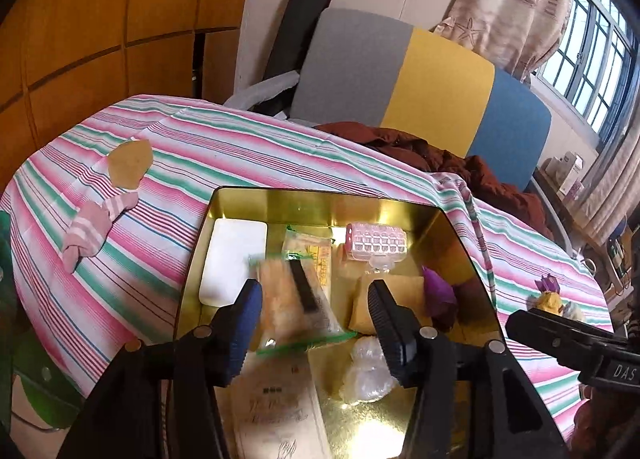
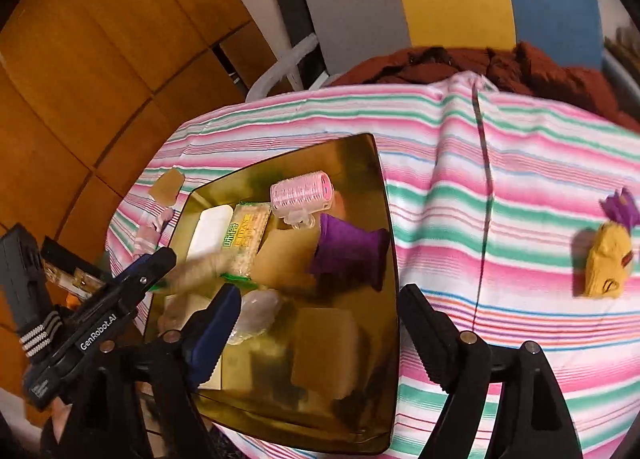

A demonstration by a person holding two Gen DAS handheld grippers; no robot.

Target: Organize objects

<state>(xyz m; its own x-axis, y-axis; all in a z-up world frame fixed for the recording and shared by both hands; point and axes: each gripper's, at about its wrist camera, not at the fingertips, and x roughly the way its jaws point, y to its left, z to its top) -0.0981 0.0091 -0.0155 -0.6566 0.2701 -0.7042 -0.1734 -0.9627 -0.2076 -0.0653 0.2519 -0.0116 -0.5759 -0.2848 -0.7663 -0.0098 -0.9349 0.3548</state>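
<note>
"GenRobot.AI" marks the left tool (image 2: 158, 259), spread wide over a blurred packet (image 1: 296, 299) in the gold tin (image 2: 390, 259); right tool (image 2: 320, 311) gapes empty above the tin's edge.

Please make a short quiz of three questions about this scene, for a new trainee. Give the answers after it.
1. True or false: the pink hair roller lies inside the gold tin.
2. Which thing lies on the striped cloth, outside the tin? A) purple cloth B) yellow toy C) white block
3. Fill in: the left gripper is ____ above the tin.

Key: 1 true; 2 B; 3 open.
</note>
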